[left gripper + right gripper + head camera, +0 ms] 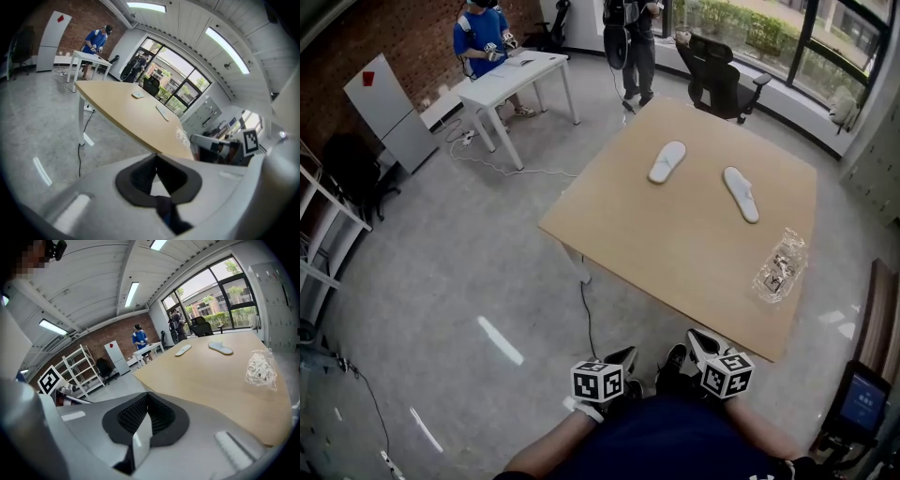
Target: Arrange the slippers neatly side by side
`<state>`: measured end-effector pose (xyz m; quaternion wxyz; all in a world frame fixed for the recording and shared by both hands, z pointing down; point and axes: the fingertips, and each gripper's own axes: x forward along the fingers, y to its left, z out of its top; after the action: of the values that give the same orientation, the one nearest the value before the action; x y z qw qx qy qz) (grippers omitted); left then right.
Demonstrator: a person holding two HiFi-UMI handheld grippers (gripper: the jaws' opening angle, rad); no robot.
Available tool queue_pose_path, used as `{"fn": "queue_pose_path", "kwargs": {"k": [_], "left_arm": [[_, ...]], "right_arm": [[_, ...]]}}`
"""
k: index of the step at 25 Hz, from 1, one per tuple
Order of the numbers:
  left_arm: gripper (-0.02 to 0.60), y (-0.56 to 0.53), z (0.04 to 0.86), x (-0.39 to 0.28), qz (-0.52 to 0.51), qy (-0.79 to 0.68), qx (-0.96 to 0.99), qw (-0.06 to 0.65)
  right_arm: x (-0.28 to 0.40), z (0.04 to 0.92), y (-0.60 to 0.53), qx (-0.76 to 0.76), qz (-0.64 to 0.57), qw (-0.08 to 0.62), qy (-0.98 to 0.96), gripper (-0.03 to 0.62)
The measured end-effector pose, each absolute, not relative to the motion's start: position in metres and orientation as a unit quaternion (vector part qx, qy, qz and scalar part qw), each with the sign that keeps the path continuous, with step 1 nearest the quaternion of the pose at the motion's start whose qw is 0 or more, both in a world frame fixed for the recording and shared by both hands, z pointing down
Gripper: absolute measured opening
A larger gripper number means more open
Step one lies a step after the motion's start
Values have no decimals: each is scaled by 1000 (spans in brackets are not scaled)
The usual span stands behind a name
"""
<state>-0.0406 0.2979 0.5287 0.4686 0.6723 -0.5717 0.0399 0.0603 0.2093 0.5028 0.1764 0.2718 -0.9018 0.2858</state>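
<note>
Two white slippers lie apart on the far half of the wooden table (675, 253). The left slipper (667, 161) points up and right; the right slipper (741, 194) angles the other way. Both show small in the right gripper view as slipper (183, 350) and slipper (221, 348), and in the left gripper view as slipper (137, 95) and slipper (162, 112). My left gripper (625, 357) and right gripper (699, 341) are held close to my body, off the table's near edge, both shut and empty. The left gripper (156, 159) and right gripper (147, 398) have their jaws pressed together.
A crumpled clear plastic bag (780, 265) lies near the table's right edge. A black office chair (722, 78) stands beyond the table. People stand at a white desk (511, 77) at the back left. A cable (586, 314) trails on the floor under the table's near corner.
</note>
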Motion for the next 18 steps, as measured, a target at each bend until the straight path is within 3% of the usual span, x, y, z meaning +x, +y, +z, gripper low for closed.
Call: {"fn": "queue_pose_path", "kwargs": {"k": [5,18], "left_arm": [[3,291,522,-52,46,-581,669,461],[3,145,517,-16,90,-571,678,454]], "right_arm": [[53,498,197,274,293,166,-901,11],[76,503,53,267,315,155,-897,11]]}}
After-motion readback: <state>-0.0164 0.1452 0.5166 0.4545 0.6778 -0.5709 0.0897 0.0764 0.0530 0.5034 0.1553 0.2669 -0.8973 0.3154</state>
